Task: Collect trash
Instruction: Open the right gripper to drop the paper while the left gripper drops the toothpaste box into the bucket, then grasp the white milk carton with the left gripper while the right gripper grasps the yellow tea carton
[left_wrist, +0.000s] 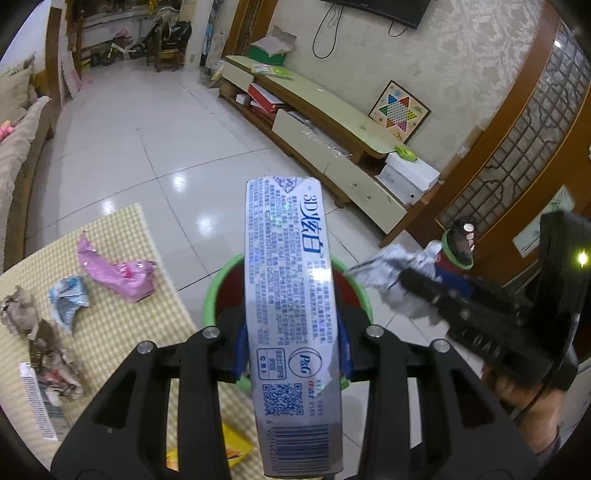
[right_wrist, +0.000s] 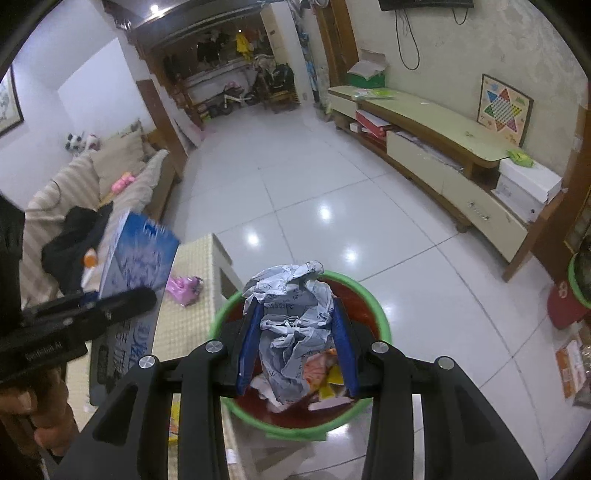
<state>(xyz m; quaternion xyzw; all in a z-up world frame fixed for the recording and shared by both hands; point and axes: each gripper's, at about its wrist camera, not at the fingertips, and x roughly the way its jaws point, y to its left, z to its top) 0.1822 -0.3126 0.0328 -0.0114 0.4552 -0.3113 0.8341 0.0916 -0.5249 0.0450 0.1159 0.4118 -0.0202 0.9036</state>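
My left gripper is shut on a silver-blue toothpaste box, held over the green-rimmed red trash bin. My right gripper is shut on a crumpled white printed paper, held right above the same bin, which has wrappers inside. The left wrist view shows the right gripper with the paper to the right. The right wrist view shows the left gripper with the box on the left.
A table with a yellow checked cloth holds a pink wrapper, a blue-white wrapper, crumpled brown papers and a barcoded pack. A low TV cabinet lines the right wall. A second bin stands at right.
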